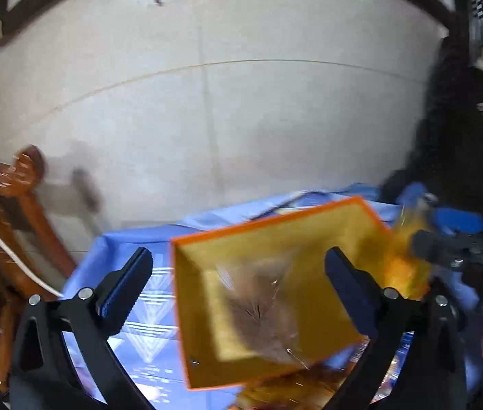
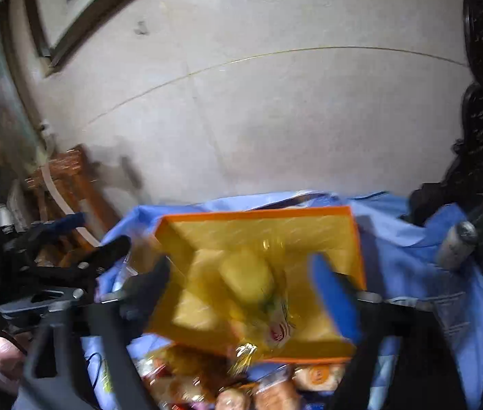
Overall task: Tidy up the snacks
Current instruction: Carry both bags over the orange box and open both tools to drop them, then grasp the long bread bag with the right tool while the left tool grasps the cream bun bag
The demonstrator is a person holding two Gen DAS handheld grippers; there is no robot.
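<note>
Left hand-held gripper [image 1: 238,283]: jaws spread wide, nothing between the pads; no earlier view is at hand to compare. Right hand-held gripper [image 2: 251,294]: jaws likewise apart and empty, as far as the motion blur allows.

Nearest, below the right hand-held gripper's fingertips, a heap of wrapped snacks [image 2: 268,389] lies on the table, pastry-like pieces in clear film; their kinds cannot be told.

Just ahead of both hand-held grippers stands the orange-rimmed yellow box [image 1: 268,229], open side up, on the blue tablecloth [image 1: 132,239]. In the left wrist view a clear packet with a brownish filling [image 1: 262,307] rests inside it, framed between the open fingers. In the right wrist view a yellow wrapped snack [image 2: 248,276] lies in the box, again ahead of the open jaws and apart from them.

Handling, by judgement: the packets look light, soft and crinkly; film is slippery and the contents probably crush easily, so a gentle pinch at the sealed end or across the narrow middle suits best. The box appears to be stiff card, best taken by a wall.

Farther off, left of the table, a wooden chair [image 1: 19,191]; beyond it the pale tiled floor [image 1: 241,102].
</note>
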